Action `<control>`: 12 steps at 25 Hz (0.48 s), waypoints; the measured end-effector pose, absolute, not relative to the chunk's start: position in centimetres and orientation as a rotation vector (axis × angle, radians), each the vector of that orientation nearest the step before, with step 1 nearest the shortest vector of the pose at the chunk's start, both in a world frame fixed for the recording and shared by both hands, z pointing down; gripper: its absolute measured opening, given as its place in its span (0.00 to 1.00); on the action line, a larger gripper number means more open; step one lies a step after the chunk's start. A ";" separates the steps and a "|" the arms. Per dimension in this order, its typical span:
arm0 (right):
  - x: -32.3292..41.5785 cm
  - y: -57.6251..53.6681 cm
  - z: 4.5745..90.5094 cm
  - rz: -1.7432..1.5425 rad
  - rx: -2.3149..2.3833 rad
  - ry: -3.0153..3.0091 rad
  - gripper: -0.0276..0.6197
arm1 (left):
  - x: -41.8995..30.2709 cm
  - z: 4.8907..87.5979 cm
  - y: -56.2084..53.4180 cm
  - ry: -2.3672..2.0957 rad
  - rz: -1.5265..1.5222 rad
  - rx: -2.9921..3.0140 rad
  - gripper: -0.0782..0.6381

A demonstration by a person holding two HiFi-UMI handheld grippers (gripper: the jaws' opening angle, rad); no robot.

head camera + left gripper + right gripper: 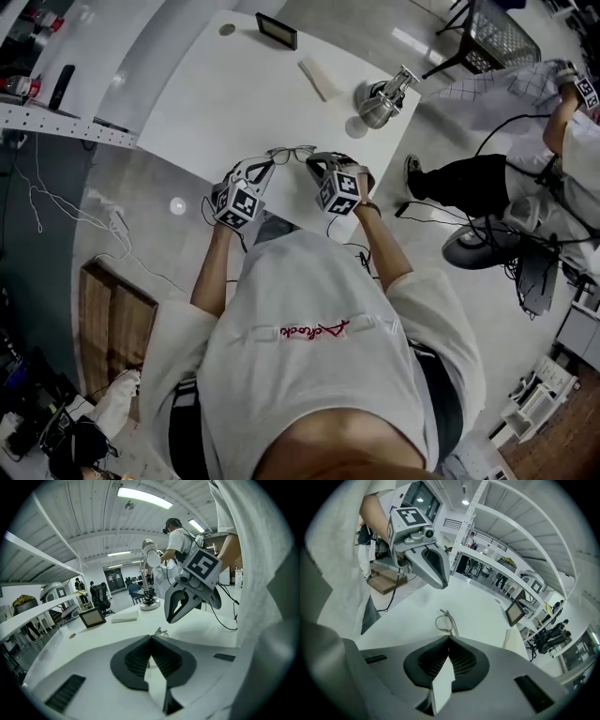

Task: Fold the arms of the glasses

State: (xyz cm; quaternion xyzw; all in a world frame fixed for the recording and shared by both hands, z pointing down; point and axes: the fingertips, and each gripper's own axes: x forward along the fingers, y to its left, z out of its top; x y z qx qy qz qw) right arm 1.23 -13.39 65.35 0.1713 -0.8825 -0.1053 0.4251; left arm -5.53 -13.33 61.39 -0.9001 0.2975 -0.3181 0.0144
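The thin-rimmed glasses (291,153) lie on the white table (234,94) between the tips of my two grippers. My left gripper (266,169) is at their left end and my right gripper (314,162) at their right end. In the left gripper view the jaws meet at their tips, and a bit of the glasses' frame (160,631) shows just beyond them, with the right gripper (174,616) hanging above. In the right gripper view the jaws also meet at the tips. One lens and an arm of the glasses (442,620) lie on the table just past them. I see nothing between the pads.
Farther back on the table are a small dark screen (277,30), a folded white cloth (320,79) and a metal lamp-like stand (382,101). Another person sits at the right (487,178). Cables run over the floor beside the table.
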 end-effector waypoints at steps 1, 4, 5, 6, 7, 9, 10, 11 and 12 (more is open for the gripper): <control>1.3 -13.2 65.1 -0.248 0.443 -2.222 0.07 | -5.4 61.3 -13.1 0.932 -0.983 -2.801 0.15; 1.5 -12.4 64.3 -0.146 0.507 -2.300 0.07 | -4.9 61.0 -12.6 0.980 -0.923 -2.833 0.15; 1.5 -12.2 63.7 -0.080 0.549 -2.349 0.07 | -4.8 60.7 -12.4 1.010 -0.884 -2.860 0.15; 1.6 -12.2 62.8 0.004 0.608 -2.414 0.07 | -4.8 60.3 -12.3 1.045 -0.835 -2.894 0.15; 1.8 -12.4 61.7 0.104 0.682 -2.489 0.07 | -4.8 59.8 -12.2 1.084 -0.777 -2.936 0.15; 2.8 -13.0 59.5 0.336 0.855 -2.638 0.07 | -4.8 58.6 -12.3 1.172 -0.623 -3.029 0.15; 3.5 -13.3 58.8 0.455 0.942 -2.694 0.07 | -5.0 57.9 -12.3 1.225 -0.522 -3.078 0.15; 4.3 -13.5 58.2 0.567 1.024 -2.736 0.07 | -5.2 57.4 -12.3 1.280 -0.414 -3.127 0.15; 5.1 -13.5 57.7 0.665 1.097 -2.768 0.07 | -5.5 56.9 -12.2 1.332 -0.307 -3.171 0.15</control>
